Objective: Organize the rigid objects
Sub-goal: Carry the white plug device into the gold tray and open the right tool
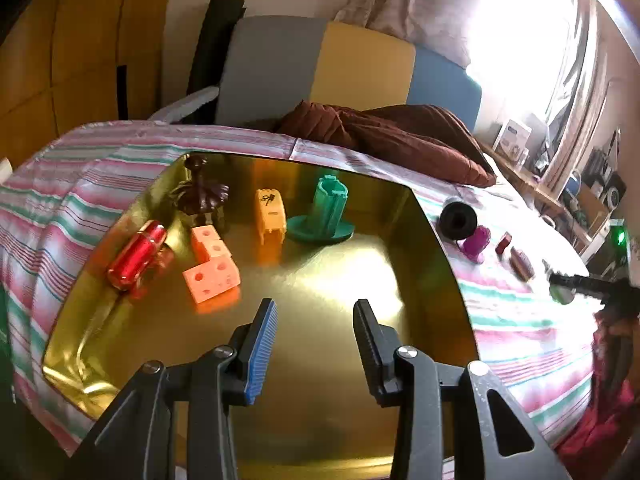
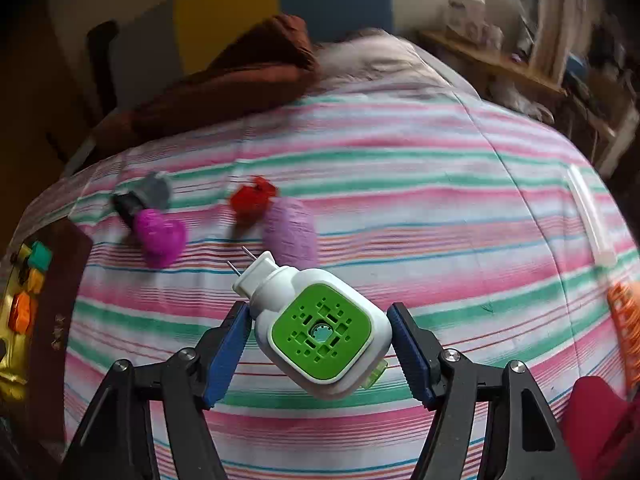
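A gold tray (image 1: 320, 360) lies on the striped bed cover. It holds a red cylinder (image 1: 138, 254), orange holed blocks (image 1: 210, 264), a dark brown figure (image 1: 202, 192), a yellow-orange piece (image 1: 271, 214) and a green flanged cylinder (image 1: 326, 212). My left gripper (image 1: 316, 306) hovers over the tray's bare middle, open, with nothing between its fingers. My right gripper (image 2: 318, 312) is shut on a white and green plug-in device (image 2: 320, 328) held above the cover. On the cover beyond it lie a grey-black piece (image 2: 148, 194), a magenta piece (image 2: 160, 236), a red piece (image 2: 252, 198) and a lilac piece (image 2: 290, 232).
A brown pillow (image 1: 392, 136) lies at the head of the bed. To the right of the tray lie a black cylinder (image 1: 458, 220) and dark red pieces (image 1: 520, 264). A white strip (image 2: 588, 216) and an orange thing (image 2: 624, 320) lie at the cover's right. Shelves with clutter (image 1: 580, 184) stand by the window.
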Demonstrator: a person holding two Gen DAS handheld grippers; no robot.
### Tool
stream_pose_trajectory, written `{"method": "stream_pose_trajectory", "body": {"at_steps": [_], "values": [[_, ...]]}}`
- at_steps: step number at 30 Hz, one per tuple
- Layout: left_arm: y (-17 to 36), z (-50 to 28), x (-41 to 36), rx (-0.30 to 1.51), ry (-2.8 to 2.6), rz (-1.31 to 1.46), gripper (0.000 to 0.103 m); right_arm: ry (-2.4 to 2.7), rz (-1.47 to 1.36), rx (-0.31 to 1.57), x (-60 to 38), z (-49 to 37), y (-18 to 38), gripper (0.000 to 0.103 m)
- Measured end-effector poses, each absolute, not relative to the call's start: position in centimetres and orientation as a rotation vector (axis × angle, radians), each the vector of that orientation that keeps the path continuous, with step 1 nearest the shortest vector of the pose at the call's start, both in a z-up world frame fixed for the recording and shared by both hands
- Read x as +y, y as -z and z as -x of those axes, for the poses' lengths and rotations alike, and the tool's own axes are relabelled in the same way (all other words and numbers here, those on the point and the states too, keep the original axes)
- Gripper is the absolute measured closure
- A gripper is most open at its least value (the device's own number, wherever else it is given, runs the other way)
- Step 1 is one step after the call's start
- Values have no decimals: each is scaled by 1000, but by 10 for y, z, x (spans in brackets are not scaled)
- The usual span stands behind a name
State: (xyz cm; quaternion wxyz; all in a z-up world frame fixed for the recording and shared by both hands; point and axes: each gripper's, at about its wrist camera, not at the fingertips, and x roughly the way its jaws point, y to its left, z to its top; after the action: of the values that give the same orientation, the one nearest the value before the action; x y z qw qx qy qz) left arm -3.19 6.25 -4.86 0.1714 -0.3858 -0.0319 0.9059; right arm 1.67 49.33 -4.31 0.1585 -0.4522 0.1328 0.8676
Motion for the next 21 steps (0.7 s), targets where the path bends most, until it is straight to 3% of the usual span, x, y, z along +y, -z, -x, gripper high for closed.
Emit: {"method": "stream_pose_trajectory", "body": {"at_steps": [7, 14, 21], "values": [[53, 20, 63, 1, -2570, 1062, 64, -2681, 1320, 406, 412, 2, 18, 33], [48, 17, 50, -10, -2605, 1061, 64, -2918, 1375, 273, 296, 34, -10, 33], [47, 18, 28, 8, -2657, 1122, 64, -2951, 1477, 84, 210, 75, 2, 33]]}}
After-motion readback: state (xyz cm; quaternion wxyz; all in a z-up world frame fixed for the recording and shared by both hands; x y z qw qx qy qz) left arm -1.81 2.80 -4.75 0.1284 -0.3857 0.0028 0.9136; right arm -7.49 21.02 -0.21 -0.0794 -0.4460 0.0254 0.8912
